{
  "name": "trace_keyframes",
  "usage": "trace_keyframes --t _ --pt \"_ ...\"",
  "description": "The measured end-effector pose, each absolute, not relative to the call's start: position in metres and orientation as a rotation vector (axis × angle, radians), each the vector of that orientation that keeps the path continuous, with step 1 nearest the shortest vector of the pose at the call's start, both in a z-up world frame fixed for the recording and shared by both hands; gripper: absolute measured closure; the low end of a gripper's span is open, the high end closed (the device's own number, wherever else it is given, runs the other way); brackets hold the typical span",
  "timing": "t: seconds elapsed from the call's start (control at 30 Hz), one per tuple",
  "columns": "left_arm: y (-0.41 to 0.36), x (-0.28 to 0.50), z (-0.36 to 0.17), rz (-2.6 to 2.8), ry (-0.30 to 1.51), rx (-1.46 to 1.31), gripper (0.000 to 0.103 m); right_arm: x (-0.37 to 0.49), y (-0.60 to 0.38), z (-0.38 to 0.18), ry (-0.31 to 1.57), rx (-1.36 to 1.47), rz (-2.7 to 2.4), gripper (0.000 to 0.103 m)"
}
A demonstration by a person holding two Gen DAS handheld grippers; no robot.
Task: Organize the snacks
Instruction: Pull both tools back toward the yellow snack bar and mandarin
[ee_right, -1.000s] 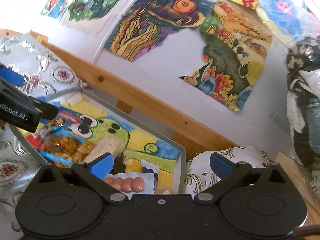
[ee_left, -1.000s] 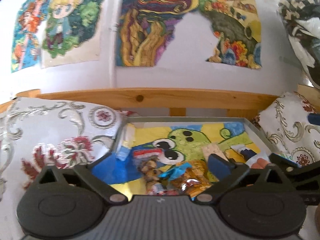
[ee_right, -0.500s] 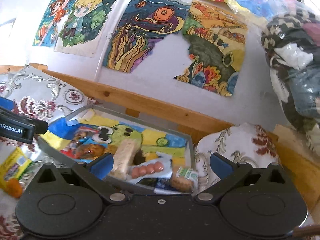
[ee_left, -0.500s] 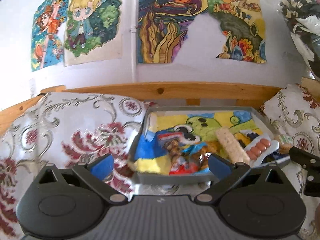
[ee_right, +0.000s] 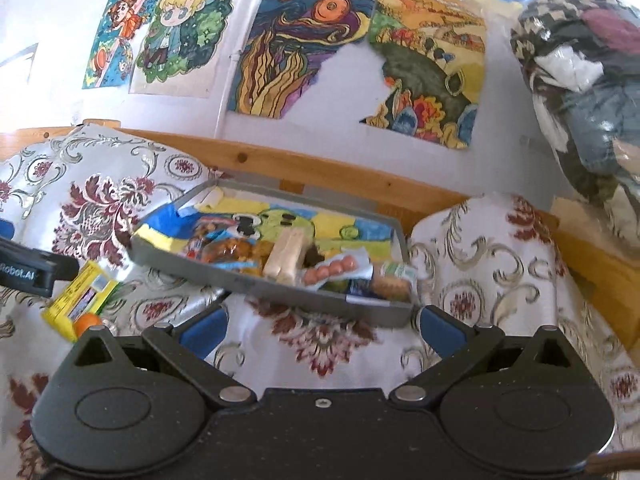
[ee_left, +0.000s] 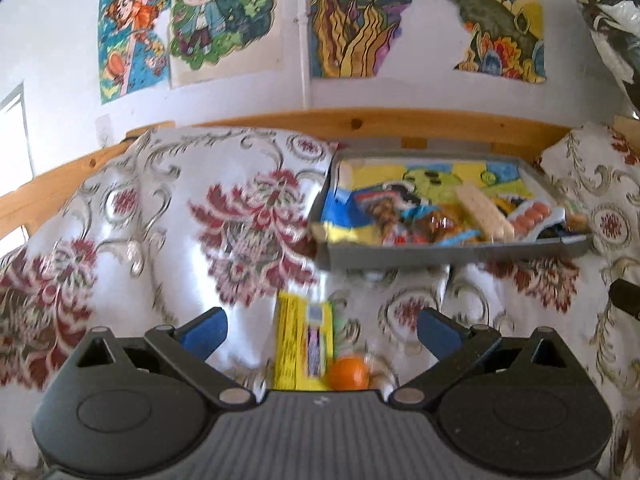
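Both my jaws stand spread wide with nothing between them: my left gripper (ee_left: 322, 330) hangs over the floral cloth with its blue pads apart, and my right gripper (ee_right: 322, 330) is just as slack, its pads either side of bare cloth.

The snacks sit in a shallow grey rectangular tray (ee_right: 280, 286) lined with a yellow, blue and green cartoon drawing. It rests on the silvery white tablecloth with dark red flower patterns (ee_left: 248, 224), close to the pale wooden rail (ee_left: 360, 122) along the wall. Inside it I see a pale oblong wafer-like bar (ee_right: 286, 256) lying across the middle, a clear pack of small pink sausages (ee_right: 332, 270) just right of it, crinkled red and blue wrappers with brown pieces (ee_right: 228, 248) to its left, and a small green-labelled packet (ee_right: 394, 276) in the near right corner.

One snack lies outside the tray: a flat yellow packet with an orange round picture at its near end (ee_left: 308, 346), on the cloth in front of the tray.

My left camera shows that packet straight between my pads, blurred. My right camera shows it off to the left instead, just beside the black tip of my left gripper, and alone takes in a clear bag of folded clothes (ee_right: 584, 72) at the far right.
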State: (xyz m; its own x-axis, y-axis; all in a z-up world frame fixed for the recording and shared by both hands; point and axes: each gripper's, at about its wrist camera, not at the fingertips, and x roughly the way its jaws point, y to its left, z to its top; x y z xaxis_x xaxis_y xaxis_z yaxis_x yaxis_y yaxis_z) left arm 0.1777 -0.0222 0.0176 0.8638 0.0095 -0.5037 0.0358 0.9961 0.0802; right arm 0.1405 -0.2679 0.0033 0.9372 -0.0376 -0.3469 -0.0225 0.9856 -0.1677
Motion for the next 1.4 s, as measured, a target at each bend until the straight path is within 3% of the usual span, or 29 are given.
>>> trace_keyframes --t 0.5,1.4 --pt "-0.008 0.123 -0.006 -0.011 0.642 0.099 0.001 0.086 -0.253 -0.007 0.475 -0.149 0.088 0.001" --pt "0.01 0.109 -0.016 -0.015 0.705 0.207 0.001 0.095 -0.237 -0.033 0.638 -0.05 0.244 0.001"
